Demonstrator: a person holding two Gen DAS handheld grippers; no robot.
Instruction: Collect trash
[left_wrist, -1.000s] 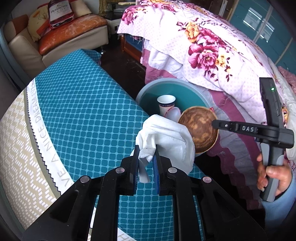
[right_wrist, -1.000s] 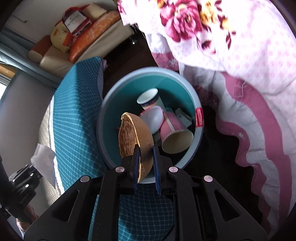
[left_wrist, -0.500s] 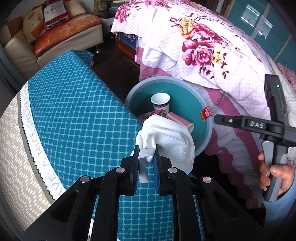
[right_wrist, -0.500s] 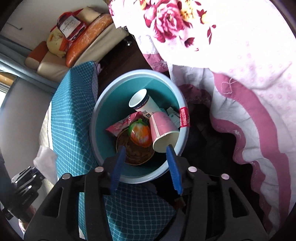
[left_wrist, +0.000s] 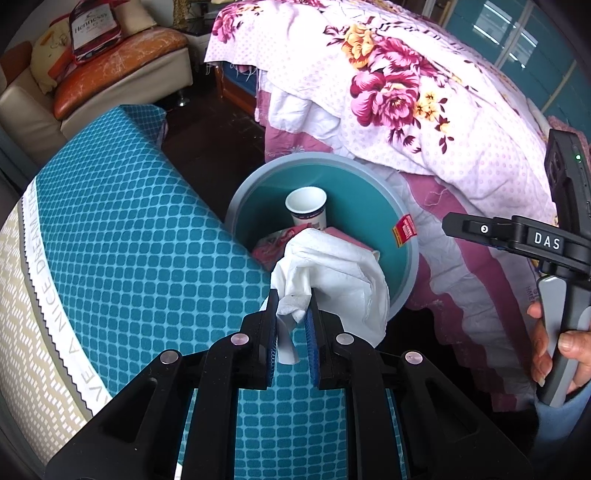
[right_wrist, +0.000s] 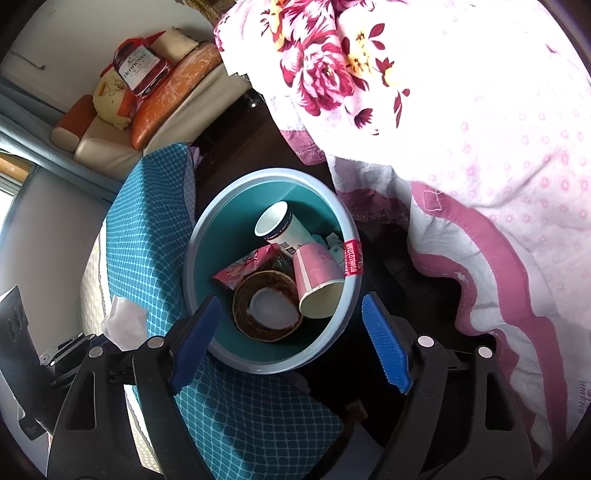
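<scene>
My left gripper (left_wrist: 291, 328) is shut on a crumpled white tissue (left_wrist: 332, 273), held over the table edge just in front of the teal trash bin (left_wrist: 321, 162). The tissue also shows in the right wrist view (right_wrist: 123, 321). My right gripper (right_wrist: 291, 336) is open and empty above the bin (right_wrist: 266, 363). In the bin lie a brown coconut shell half (right_wrist: 266, 304), a white paper cup (right_wrist: 277, 225), a pink paper cup (right_wrist: 317, 277) and a pink wrapper (right_wrist: 245, 267). The right gripper's body (left_wrist: 517, 236) shows to the right of the bin.
The table has a teal patterned cloth (left_wrist: 122, 236). A bed with a floral quilt (left_wrist: 406, 92) stands close behind and right of the bin. A sofa with cushions (left_wrist: 110, 66) is at the far left. Dark floor (left_wrist: 207, 136) lies between them.
My right gripper opened and the coconut shell half dropped into the bin. My left gripper moved with the tissue closer to the bin.
</scene>
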